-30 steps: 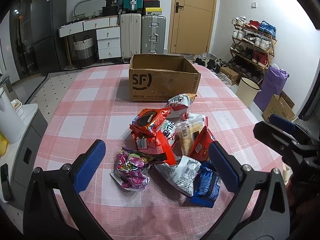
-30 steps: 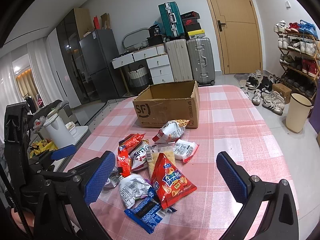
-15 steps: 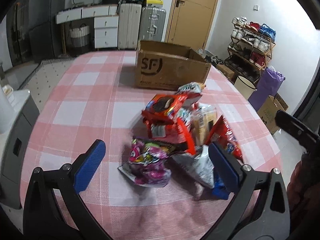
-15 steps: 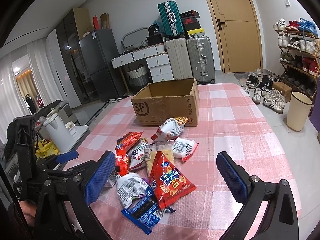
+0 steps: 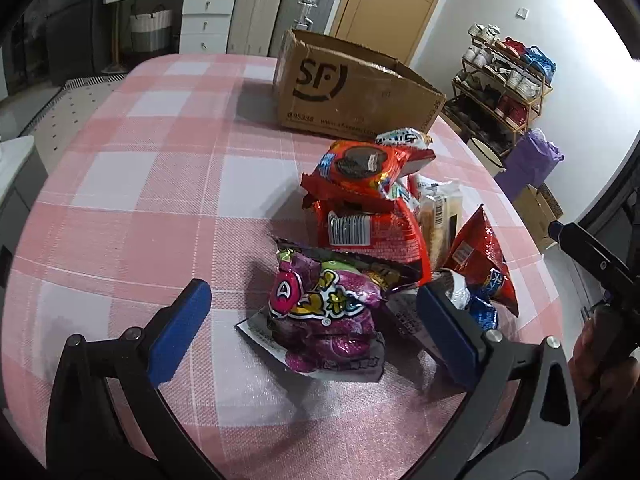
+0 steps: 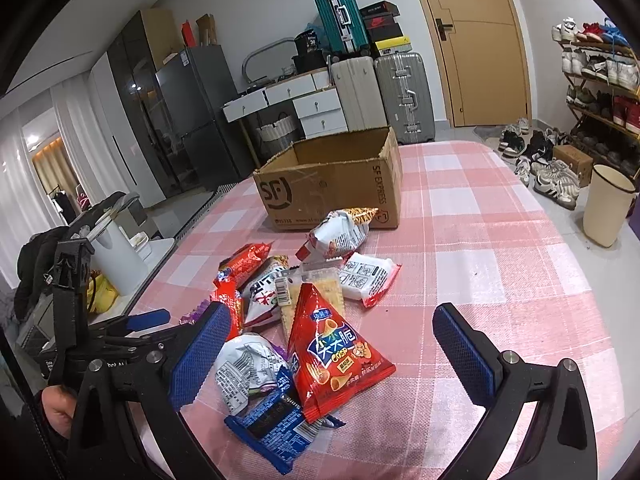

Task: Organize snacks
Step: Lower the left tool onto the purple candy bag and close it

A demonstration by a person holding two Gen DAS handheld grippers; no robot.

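Left gripper (image 5: 310,316): jaws wide, nothing held, blue pads either side of a crinkled purple foil snack bag (image 5: 326,316) at the near edge of the pile. Pads not touching the bag as far as the left wrist view shows.

Right gripper (image 6: 326,352): jaws wide as well, nothing held, hovering over the near end of the pile, a red triangular crisp bag (image 6: 334,354) between the pads but clear of both.

Snacks sit in one loose heap on the round table with pink-and-white checked cloth (image 6: 480,248), none in the box. In the heap:
- red foil pack with a dark cookie picture (image 5: 360,166), on top, far side of the purple bag
- red pack with a white barcode label (image 5: 360,228) under it
- clear-wrapped pale crackers (image 6: 314,292), middle
- white-and-red flat packet (image 6: 368,276), right side
- white puffy bag with orange top edge (image 6: 340,232), touching or just in front of the box; can't tell which
- silver-white crumpled bag (image 6: 246,372) and dark blue wrapper (image 6: 272,432), nearest edge

Open brown cardboard SF box (image 6: 332,184) stands upright at the far side of the table, just behind the heap. Interior is mostly hidden; the visible part looks bare.

A hand (image 6: 56,408) grips the left tool's handle at the lower left of the right wrist view.
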